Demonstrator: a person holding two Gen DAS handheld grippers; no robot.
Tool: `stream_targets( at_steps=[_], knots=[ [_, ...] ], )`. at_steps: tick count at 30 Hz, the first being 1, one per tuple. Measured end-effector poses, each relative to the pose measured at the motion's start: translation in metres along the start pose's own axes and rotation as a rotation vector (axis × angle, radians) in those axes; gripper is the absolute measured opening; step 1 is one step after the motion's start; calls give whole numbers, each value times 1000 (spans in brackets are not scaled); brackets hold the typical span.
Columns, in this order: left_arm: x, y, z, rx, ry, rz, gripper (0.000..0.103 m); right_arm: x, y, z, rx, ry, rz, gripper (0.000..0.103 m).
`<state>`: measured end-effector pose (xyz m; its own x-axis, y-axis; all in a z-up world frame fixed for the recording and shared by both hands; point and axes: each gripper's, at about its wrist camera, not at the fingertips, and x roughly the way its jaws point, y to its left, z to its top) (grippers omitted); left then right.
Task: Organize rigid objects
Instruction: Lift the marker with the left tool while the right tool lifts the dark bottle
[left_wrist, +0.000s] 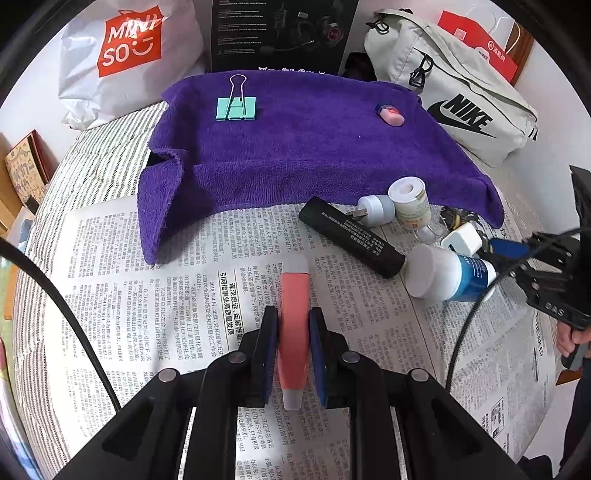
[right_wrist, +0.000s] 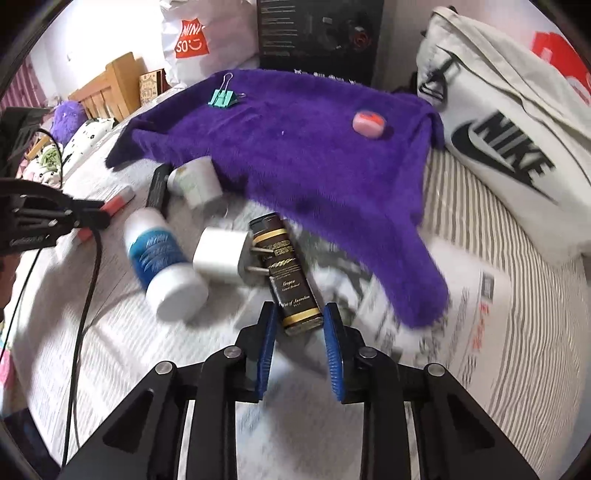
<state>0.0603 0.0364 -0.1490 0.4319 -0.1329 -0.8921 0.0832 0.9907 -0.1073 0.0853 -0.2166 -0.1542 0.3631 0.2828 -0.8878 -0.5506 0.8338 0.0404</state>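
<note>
Before you lies a purple towel (left_wrist: 295, 147) spread over newspaper (left_wrist: 147, 295), with a green clip (left_wrist: 236, 107) and a pink eraser (left_wrist: 390, 113) resting on it, well apart. At its near edge sit a blue-labelled bottle (right_wrist: 162, 258), a black tube (left_wrist: 351, 236) and a white plug (right_wrist: 221, 254). Your left gripper (left_wrist: 293, 325) pinches a pink marker (left_wrist: 293, 295) above the newspaper. Your right gripper (right_wrist: 300, 325) has its fingers closed on the near end of a brown box (right_wrist: 291, 280), which touches the plug's prongs.
</note>
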Motion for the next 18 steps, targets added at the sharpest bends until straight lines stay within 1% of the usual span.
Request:
stream_targets(
  at_steps=[3,5,7,10,12,13,15,18],
  knots=[
    [0,-1,0,4,3,8,17,-2,5,-1,-35,-2,-40,27],
    [0,-1,0,4,0,6,17,1,4,2,-33,-1,-53,46],
    [0,0,0,-1,-4,-2,17,5,3,6,-31,-16,-47,48],
    [-1,2,0,-11,-5,-13,17,11,5,13,-41,-32,-30,48],
    [-1,2,-1,-11,-5,-13,17,13,8,16,-57,-36,-24,41],
    [-2,2,-1,-8,-6,-10,17,13,10,17,-61,-40,-24,25],
    [-2,0,-1,-4,-8,-1,17,12,9,16,-44,-45,-52,25],
    [-1,-2,-2,3,-8,10,17,7,3,10,-3,-23,-80,25]
  ],
)
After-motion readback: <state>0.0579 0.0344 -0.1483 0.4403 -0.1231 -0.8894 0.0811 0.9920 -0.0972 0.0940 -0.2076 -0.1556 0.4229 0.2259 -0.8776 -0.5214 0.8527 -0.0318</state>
